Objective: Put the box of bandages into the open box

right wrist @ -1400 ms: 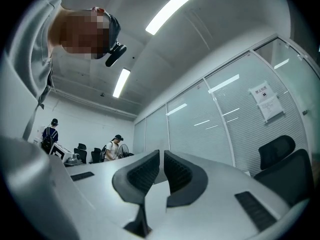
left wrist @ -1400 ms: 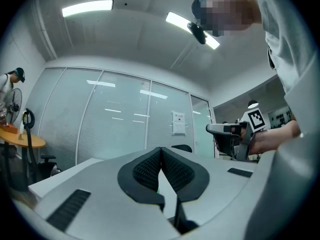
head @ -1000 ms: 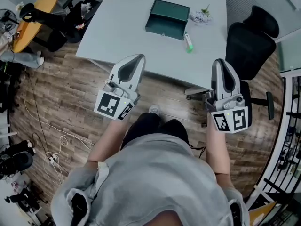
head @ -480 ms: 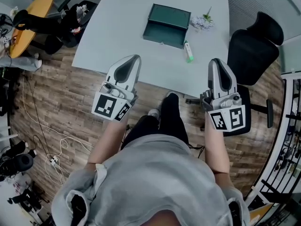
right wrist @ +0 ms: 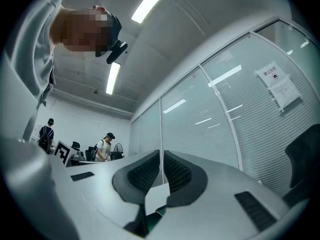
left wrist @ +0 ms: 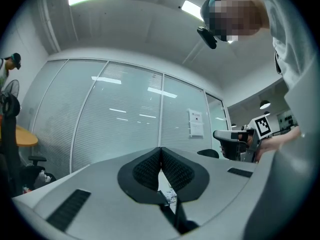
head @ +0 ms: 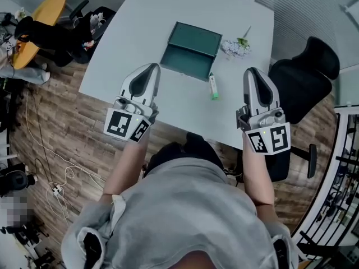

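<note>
From overhead, the smooth white tabletop (head: 168,15) leaves bare room on every side of the open box (head: 190,52), a flat, dark green rectangular case with its lid swung back. The box of bandages (head: 213,87), a slim white-and-green pack, lies just right of the open box's near corner, apart from it. The left claw (head: 149,67) hovers at the tabletop's edge nearer than the open box. The right claw (head: 252,73) hovers further right, beside a black chair (head: 305,66).

Along the left claw (left wrist: 161,151), ribbed black pads meet, gripping nothing.

Along the right claw (right wrist: 161,156), ribbed pads are closed to a thin slit, empty.
</note>
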### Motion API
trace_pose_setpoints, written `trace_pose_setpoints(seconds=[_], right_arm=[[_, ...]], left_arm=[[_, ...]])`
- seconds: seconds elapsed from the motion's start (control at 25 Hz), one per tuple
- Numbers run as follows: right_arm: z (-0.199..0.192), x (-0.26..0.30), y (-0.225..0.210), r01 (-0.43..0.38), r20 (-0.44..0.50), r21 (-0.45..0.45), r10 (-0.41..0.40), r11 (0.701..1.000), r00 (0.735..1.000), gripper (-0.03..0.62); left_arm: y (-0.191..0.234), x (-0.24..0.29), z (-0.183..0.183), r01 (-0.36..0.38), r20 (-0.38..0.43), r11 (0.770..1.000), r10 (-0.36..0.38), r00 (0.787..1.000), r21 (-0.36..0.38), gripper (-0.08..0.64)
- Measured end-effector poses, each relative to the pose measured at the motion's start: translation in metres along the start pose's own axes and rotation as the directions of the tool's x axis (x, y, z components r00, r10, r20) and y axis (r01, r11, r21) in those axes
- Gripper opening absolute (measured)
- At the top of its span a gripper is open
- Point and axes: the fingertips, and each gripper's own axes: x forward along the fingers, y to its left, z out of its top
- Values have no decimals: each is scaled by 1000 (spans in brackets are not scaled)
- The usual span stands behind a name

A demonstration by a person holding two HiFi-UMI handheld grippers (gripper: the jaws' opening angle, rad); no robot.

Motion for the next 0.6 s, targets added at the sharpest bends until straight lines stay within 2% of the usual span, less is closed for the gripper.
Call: trace_pose_setpoints(seconds=[0.16, 0.28, 0.6], right_arm=[[0, 19, -33, -14, 3, 16, 14, 1000, 1000, 54], [-3, 35, -41, -22, -4, 20, 22, 1000, 1000, 54], [-21, 75, -60, 17, -31, 15, -16, 1000, 999, 54]], left_arm=[[5, 32, 2, -34, 19, 999, 34, 999, 0, 18], [13, 48, 2, -35, 16, 999, 36, 999, -5, 19], [40, 92, -7, 28, -2, 1000, -28, 1000, -3, 18]])
